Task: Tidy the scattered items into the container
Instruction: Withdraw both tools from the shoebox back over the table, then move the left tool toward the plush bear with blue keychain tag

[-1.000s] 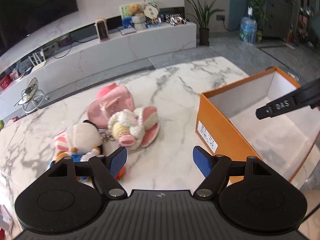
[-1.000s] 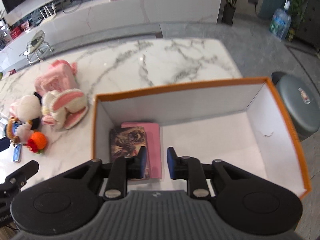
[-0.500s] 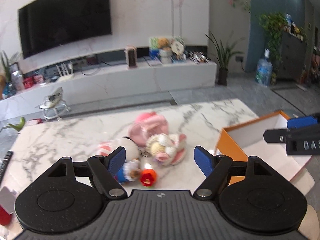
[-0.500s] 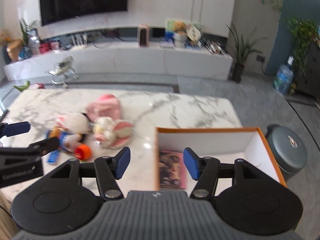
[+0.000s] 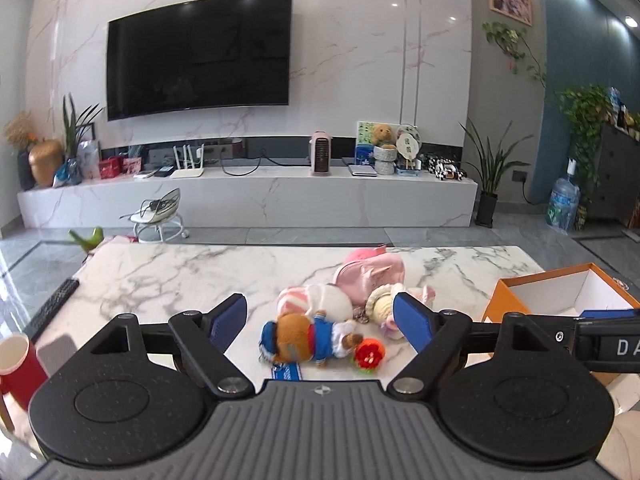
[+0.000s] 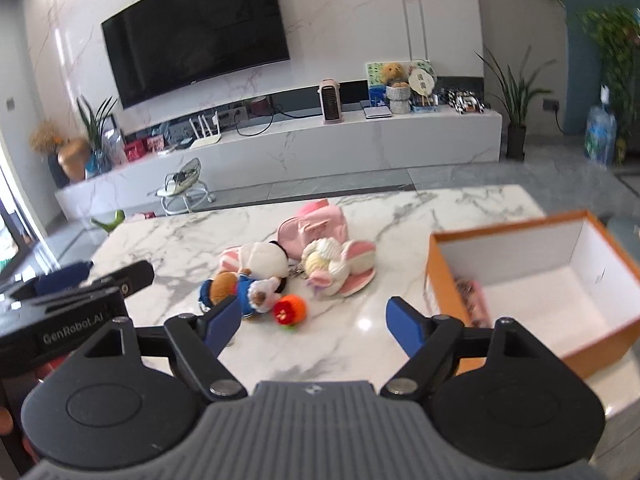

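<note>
A pile of plush toys lies mid-table: a brown bear in blue, a red-orange ball toy, a striped white plush, a cream bunny and a pink pouch. The orange box stands to their right, with a book lying inside by its left wall. My left gripper hovers short of the bear, jaws opening wide, gripping nothing. My right gripper hangs over bare marble between the toys and the box, jaws opening, empty.
A red mug and a black remote sit at the table's left edge. Beyond the table are grey floor, a small stool and a long TV console. Each gripper shows at the edge of the other's view.
Both grippers drew back from the box and tilted up, bringing the room into view. The right jaws went from nearly shut over the book to wide. The left jaws widened a little.
</note>
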